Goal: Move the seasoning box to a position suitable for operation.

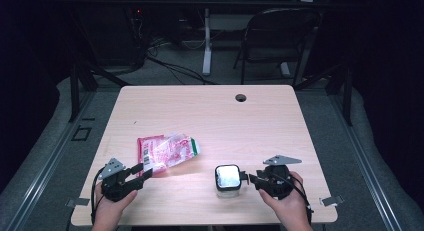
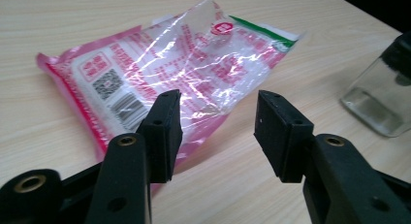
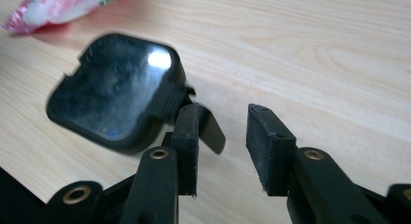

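A pale wooden table point(image 1: 210, 116) stands in a dark room, with a folding chair point(image 1: 280, 36) and cables on the floor behind it. In the high view, the left gripper point(image 1: 142, 172) sits at the near left, its tips just at the near edge of a pink and clear plastic bag point(image 1: 167, 152); the right gripper point(image 1: 248, 178) points at a small glass jar point(image 1: 228, 178) with a dark lid, just beside its tips.

In the left gripper view, the jaws stand wide apart with nothing between them; the bag point(image 2: 169, 73) lies flat just beyond the fingertips, and the jar point(image 2: 383, 95) is off to the right.

In the right gripper view, the jaws are parted and empty; the jar's dark lid point(image 3: 114, 88) lies just beyond one finger, whether touching I cannot tell.
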